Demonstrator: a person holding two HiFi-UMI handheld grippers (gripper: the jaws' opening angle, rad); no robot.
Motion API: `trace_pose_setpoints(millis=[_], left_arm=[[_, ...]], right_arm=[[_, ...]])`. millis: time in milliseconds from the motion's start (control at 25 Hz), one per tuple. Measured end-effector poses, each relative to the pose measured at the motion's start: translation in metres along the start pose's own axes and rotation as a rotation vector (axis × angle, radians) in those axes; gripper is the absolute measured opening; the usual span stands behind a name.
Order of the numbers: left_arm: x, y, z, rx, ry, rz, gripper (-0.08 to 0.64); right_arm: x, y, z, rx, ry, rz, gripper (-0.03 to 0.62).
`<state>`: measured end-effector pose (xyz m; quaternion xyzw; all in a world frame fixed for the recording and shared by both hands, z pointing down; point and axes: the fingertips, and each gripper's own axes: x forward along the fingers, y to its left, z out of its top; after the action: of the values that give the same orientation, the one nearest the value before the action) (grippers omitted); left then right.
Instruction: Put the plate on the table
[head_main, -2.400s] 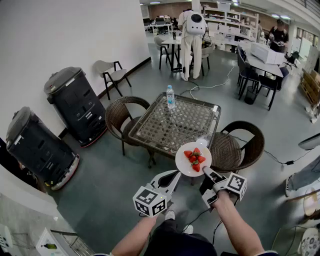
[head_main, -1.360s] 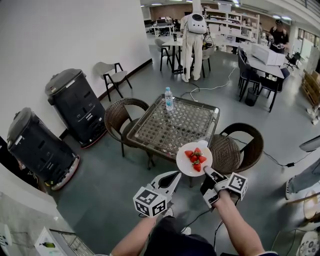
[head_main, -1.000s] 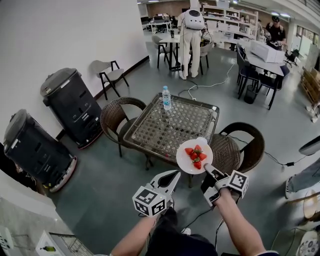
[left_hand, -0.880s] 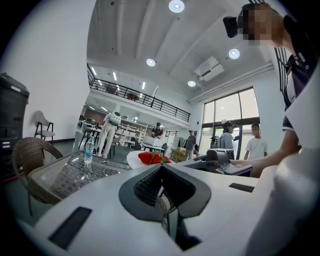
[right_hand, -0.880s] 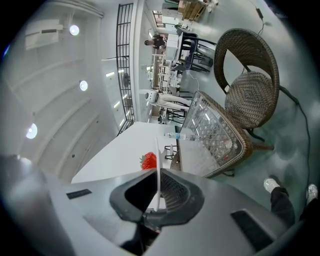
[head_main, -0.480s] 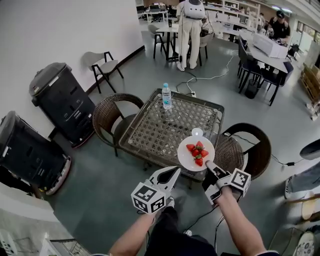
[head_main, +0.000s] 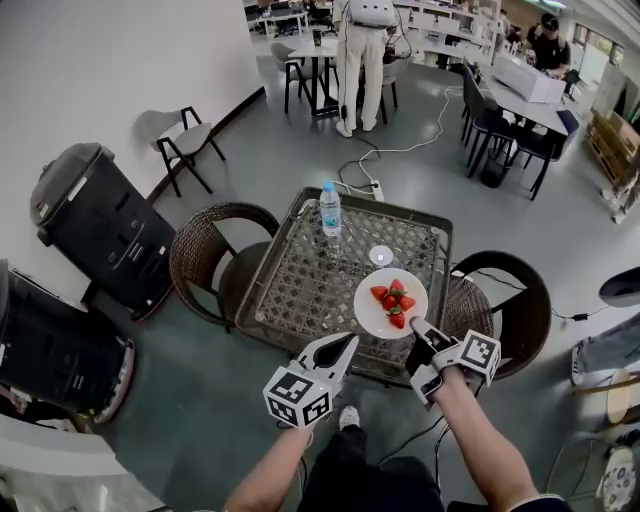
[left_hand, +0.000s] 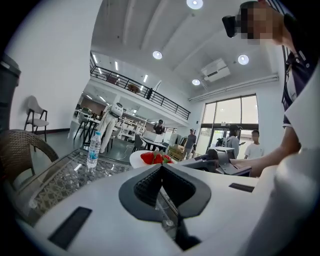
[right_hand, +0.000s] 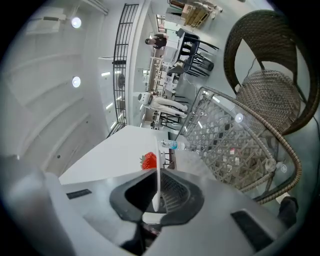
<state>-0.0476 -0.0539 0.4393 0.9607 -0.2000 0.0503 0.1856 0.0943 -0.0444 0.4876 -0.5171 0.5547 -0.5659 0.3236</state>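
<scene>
Right hand-held gripper (head_main: 417, 333) is clamped on the near rim of a white plate (head_main: 371, 311); in the right gripper view the rim shows edge-on, pinched between the two dark ribbed pads. The plate is level and carries a small heap of red strawberries (head_main: 392, 303) with green caps. It hangs over the near right part of the worktop (head_main: 305, 275), a square glass top on a woven wicker frame, and is clear of the glass.

Left hand-held gripper (head_main: 343, 343) is held beside the right one, just short of the worktop's near edge, its jaws brought together with nothing between them.

Each gripper carries a marker cube (head_main: 296, 398) printed with black-and-white square patterns; these hold no letters or numbers.

On the far side of the worktop stands an upright clear water bottle (head_main: 330, 209) with a blue cap and a pale blue label band, its print too small to read. A small round white object (head_main: 380, 256) lies on the glass between the bottle and the plate. Two wicker chairs (head_main: 208, 255) flank the worktop, one on each side.
</scene>
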Motion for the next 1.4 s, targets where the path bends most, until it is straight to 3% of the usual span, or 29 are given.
trace_pose_setpoints(millis=[280, 600, 1400], left_arm=[[0.014, 0.033, 0.003, -0.028, 0.040, -0.029, 0.008], [0.035, 0.065, 0.005, -0.027, 0.063, -0.011, 0.008], [0.132, 0.130, -0.026, -0.068, 0.119, 0.154, 0.007]], right_arm=[[0.034, 0.010, 0.018, 0.002, -0.043, -0.009, 0.017], [0.077, -0.002, 0.049, 0.028, -0.064, -0.029, 0.017], [0.231, -0.112, 0.119, 0.036, 0.121, -0.129, 0.017]])
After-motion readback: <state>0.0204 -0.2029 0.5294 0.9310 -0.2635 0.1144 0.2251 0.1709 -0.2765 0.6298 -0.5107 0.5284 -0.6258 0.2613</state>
